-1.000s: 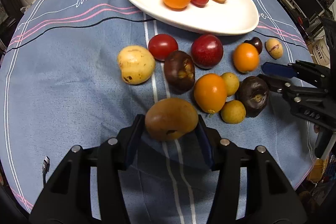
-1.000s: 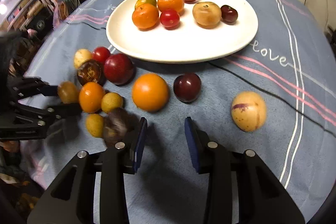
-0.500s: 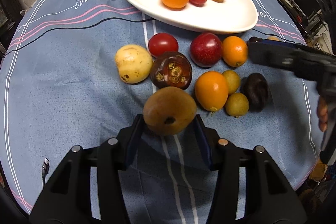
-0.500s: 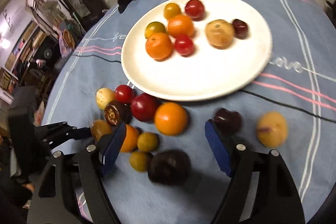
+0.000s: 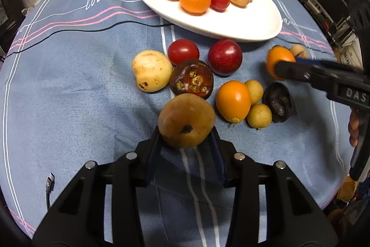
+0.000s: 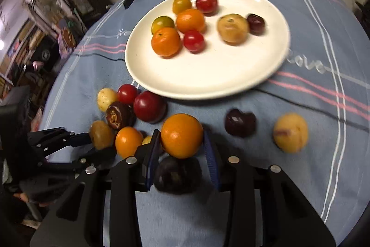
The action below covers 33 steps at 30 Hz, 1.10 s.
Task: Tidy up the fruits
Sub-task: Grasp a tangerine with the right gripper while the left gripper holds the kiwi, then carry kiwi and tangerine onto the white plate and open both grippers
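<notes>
Blue cloth with pink and white stripes covers the table (image 5: 69,85), and a white plate (image 6: 208,75) at its far side holds eight small fruits. The left gripper (image 5: 186,145) has just been closing and pinches a brown round fruit (image 5: 186,123) between its pads, near the front of the loose pile. The right gripper (image 6: 182,149) has just been closing too, and clamps an orange fruit (image 6: 182,136) (a dark purple one (image 6: 177,174) lies just below it). A red plum (image 5: 224,59), a mangosteen (image 5: 191,79) and a pale yellow fruit (image 5: 151,71) sit between the held fruits and the plate.
</notes>
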Available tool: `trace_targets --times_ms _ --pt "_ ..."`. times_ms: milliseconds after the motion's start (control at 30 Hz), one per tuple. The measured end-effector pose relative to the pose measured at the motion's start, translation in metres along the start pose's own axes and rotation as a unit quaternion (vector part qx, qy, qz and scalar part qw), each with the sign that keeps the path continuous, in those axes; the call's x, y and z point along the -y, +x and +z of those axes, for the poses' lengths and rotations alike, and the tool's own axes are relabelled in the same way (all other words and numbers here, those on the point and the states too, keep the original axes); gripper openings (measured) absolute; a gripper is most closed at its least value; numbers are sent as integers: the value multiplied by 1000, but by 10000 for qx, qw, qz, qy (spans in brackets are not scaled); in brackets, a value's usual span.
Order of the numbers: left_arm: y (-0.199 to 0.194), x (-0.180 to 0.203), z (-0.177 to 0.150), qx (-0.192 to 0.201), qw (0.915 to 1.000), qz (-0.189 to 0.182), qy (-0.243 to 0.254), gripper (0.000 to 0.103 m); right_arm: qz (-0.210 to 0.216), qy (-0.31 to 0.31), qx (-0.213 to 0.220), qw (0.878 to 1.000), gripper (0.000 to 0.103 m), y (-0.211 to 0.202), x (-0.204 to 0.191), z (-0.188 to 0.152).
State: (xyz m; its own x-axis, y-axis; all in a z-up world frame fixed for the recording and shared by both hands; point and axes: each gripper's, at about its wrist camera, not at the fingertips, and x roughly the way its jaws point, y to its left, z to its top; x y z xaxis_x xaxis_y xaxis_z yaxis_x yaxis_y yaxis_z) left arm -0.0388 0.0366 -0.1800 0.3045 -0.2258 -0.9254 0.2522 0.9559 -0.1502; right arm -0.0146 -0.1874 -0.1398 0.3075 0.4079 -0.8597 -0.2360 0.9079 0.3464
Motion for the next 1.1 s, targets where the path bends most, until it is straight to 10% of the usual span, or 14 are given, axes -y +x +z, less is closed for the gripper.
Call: trace_targets --times_ms 300,367,500,667,1100 --pt "-39 -9 14 401 9991 -152 -60 35 63 284 15 9996 37 -15 10 -24" --pt "-42 -10 23 444 9987 -245 -80 11 75 311 86 9995 37 -18 11 -20" --pt "-35 -9 29 230 9997 -97 29 11 61 135 20 9999 37 -15 9 -15" --pt "-41 -23 7 352 9991 -214 -36 62 196 123 -43 9997 37 -13 7 -23" --pt "8 1 21 -103 9987 190 456 44 302 153 -72 9994 37 -11 9 -19"
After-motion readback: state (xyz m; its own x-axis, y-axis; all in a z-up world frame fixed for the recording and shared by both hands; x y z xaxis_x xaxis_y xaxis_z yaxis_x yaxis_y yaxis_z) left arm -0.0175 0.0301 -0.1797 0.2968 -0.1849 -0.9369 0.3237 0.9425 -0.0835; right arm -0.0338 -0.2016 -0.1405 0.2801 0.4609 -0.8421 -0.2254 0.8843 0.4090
